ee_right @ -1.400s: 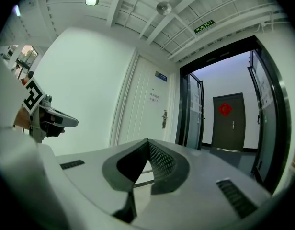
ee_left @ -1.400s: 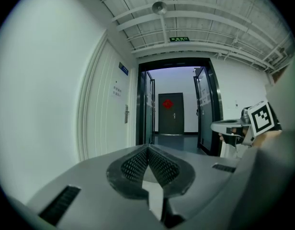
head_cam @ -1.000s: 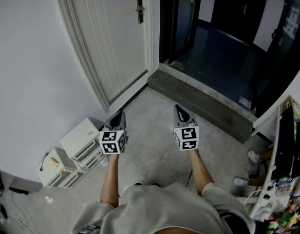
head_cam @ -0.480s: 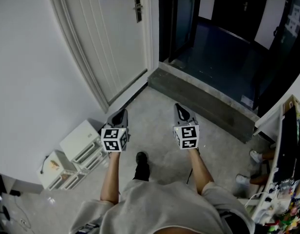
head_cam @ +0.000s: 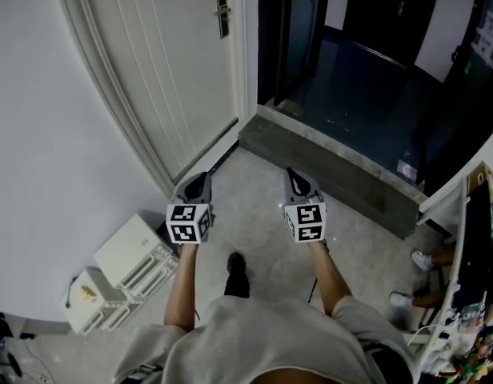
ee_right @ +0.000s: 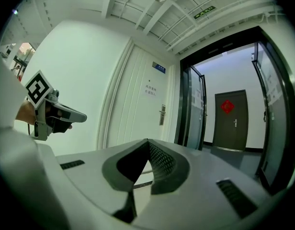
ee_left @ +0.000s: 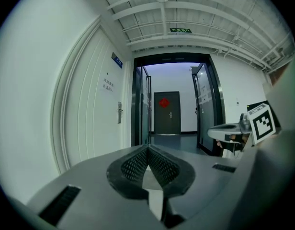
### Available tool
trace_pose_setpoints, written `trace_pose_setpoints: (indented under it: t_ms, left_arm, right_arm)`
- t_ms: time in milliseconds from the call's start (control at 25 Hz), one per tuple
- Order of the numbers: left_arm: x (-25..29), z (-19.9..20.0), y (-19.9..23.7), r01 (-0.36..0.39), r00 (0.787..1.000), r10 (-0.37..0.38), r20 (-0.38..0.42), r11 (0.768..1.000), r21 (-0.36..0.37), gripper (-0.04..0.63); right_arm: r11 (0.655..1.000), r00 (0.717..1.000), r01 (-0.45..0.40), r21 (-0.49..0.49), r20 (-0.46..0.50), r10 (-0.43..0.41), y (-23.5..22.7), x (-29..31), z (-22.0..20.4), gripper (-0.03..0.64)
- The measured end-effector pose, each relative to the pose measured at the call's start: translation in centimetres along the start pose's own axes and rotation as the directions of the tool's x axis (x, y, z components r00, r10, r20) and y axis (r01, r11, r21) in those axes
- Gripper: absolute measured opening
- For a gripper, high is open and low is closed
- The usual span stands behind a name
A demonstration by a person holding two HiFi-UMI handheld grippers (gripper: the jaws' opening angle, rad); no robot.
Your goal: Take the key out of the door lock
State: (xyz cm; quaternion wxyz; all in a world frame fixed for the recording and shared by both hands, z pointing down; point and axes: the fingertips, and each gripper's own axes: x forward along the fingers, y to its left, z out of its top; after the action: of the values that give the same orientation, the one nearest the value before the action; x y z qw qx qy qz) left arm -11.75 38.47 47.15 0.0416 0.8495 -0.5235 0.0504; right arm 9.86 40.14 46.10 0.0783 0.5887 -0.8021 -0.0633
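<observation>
Nearest, above concrete floor (head_cam: 262,222): left gripper (head_cam: 200,179) and right gripper (head_cam: 294,174), side by side, jaws of each closed tip to tip, nothing between. Farther, upper left: white door (head_cam: 182,70) with door lock (head_cam: 222,13), well apart from both grippers. Key too small to make out.

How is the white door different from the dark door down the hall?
The white door is near, on the left side; the dark door is far off, straight ahead. The white door carries a paper notice; the dark door carries a red decoration. Both look shut, and each has a handle.
</observation>
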Motion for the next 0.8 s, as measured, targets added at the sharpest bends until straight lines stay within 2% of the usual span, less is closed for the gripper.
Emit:
trace_pose_setpoints:
  t_ms: [480, 800]
  left_arm:
    - [14.7, 4.0, 10.6, 0.067, 0.998, -0.067, 0.015, 0.998, -0.013, 0.018]
    - [22.1, 3.0, 16.7, 0.105, 0.994, -0.106, -0.005, 0.994, -0.041, 0.018]
  right_arm:
    - [0.999, 0.999, 0.032, -0.02, 0.012, -0.032, -1.9, 17.9, 4.0, 0.023]
    - [0.998, 0.998, 0.066, -0.017, 0.004, -0.066, -3.0, 28.3, 3.8, 0.023]
